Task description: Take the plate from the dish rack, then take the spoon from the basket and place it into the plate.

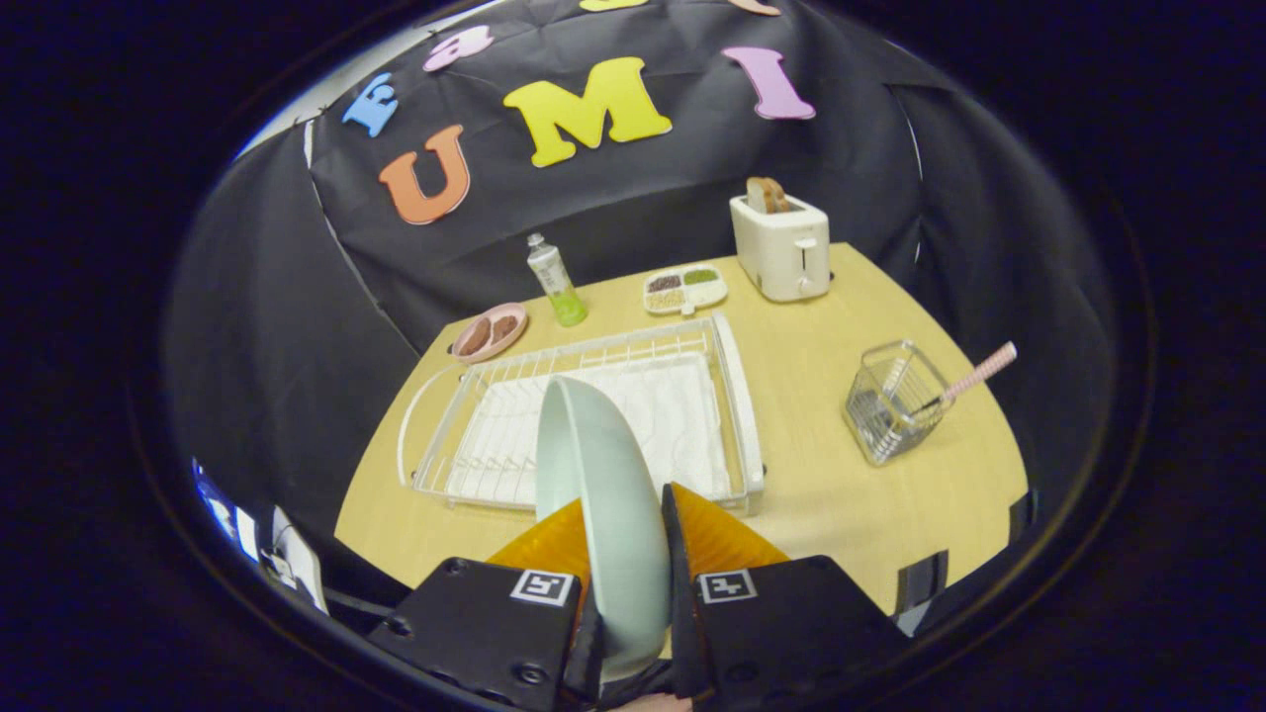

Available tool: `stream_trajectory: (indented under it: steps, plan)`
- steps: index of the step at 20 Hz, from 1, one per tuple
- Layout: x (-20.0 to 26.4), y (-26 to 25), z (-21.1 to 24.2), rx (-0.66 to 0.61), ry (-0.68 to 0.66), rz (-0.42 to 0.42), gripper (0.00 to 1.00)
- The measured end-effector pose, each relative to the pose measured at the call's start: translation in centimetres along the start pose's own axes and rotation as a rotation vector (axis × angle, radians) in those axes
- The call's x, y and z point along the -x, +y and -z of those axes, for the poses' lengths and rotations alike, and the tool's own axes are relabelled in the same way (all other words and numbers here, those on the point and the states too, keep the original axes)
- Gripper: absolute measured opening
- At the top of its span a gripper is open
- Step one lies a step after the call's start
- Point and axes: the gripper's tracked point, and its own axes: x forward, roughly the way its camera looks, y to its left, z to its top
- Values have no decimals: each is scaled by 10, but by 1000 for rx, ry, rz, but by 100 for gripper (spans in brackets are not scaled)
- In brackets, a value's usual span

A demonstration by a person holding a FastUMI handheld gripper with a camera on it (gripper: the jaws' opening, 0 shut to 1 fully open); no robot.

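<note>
my fingers [554,549] press the plate [603,494] from both sides, so its lower rim is hidden between them and behind my housing. plate stands edge-on and blocks the near middle of the dish rack [593,415]. spoon [974,376]: handle sticks out of the basket [895,400], bowl end lost behind the wire mesh. contents of the divided tray [684,290] and the pink dish [490,332] too small to tell. table's [841,494] near edge is hidden behind my body.
</note>
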Motion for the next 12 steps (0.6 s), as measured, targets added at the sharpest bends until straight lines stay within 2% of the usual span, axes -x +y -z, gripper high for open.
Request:
stream_trajectory:
  steps: [4, 6, 8, 12]
  plan:
    - [-17, -19, 61, -108, 79, -67, 33]
    - [-25, -23, 79, -201, 120, -131, 33]
    - [-38, -30, 87, -302, 142, -176, 33]
    - [-56, -52, 89, -374, 149, -171, 33]
